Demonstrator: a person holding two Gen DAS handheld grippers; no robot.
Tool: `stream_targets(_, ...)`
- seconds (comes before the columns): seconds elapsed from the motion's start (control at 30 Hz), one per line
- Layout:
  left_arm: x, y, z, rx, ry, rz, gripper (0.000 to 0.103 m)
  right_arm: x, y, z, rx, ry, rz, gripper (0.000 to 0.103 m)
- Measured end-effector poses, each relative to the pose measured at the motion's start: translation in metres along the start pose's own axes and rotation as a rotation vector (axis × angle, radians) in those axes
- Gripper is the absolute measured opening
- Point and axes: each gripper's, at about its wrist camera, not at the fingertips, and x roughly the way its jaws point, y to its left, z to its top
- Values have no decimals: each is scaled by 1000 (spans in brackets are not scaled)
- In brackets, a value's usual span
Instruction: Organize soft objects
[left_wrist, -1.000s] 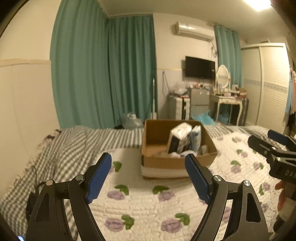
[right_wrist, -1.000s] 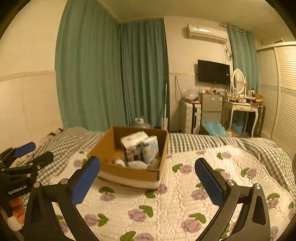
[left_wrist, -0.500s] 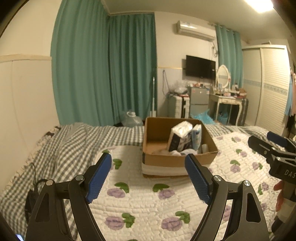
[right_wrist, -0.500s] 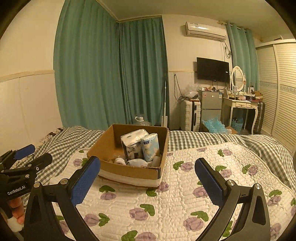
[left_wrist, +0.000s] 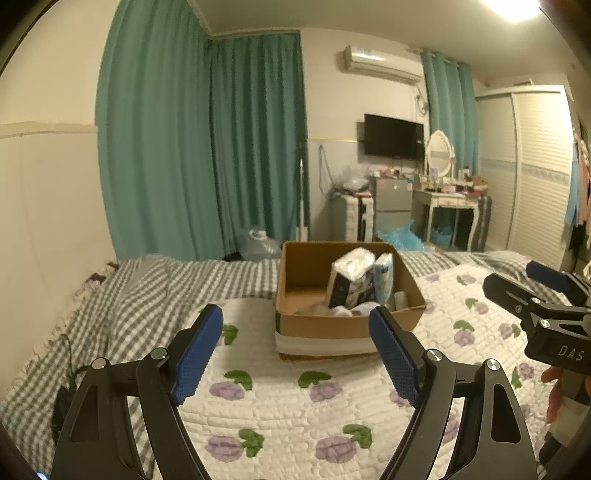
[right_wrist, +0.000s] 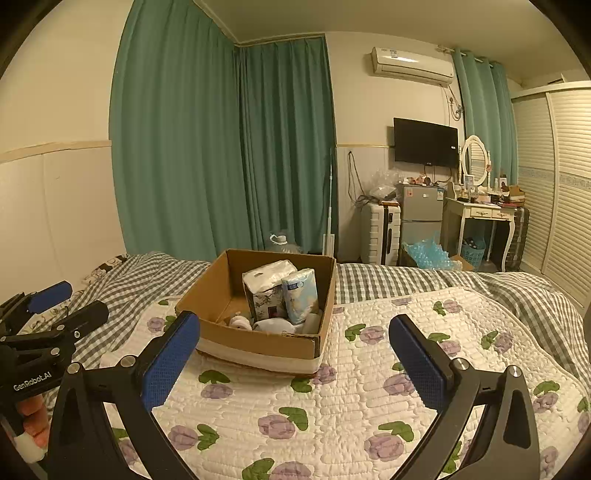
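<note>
A brown cardboard box (left_wrist: 295, 325) (right_wrist: 258, 341) sits on the flowered quilt (left_wrist: 295, 406) (right_wrist: 332, 406) of the bed. In it stand a white tissue pack (left_wrist: 349, 280) (right_wrist: 267, 288) and a light blue pack (left_wrist: 384, 280) (right_wrist: 301, 293), with small white soft things (right_wrist: 273, 325) at their feet. My left gripper (left_wrist: 295, 354) is open and empty, held above the quilt in front of the box. My right gripper (right_wrist: 295, 356) is open and empty too, to the right of the left one. Each shows in the other's view, the right gripper (left_wrist: 546, 314) and the left gripper (right_wrist: 48, 321).
A grey checked blanket (left_wrist: 129, 302) covers the bed's left and far side. Beyond the bed are teal curtains (right_wrist: 229, 147), a water jug (left_wrist: 258, 243), a white suitcase (right_wrist: 380, 232), a small fridge (right_wrist: 421, 214), a dressing table (right_wrist: 480, 214) and a wardrobe (right_wrist: 554, 184).
Both cameras have tilted up a little, so the box sits lower in view. Both grippers stay open and empty.
</note>
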Motion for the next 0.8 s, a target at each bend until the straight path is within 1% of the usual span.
stream_targets(0.8, -2, -4, 0, 14, -3, -5, 83, 0, 1, -1, 5, 5, -6, 103)
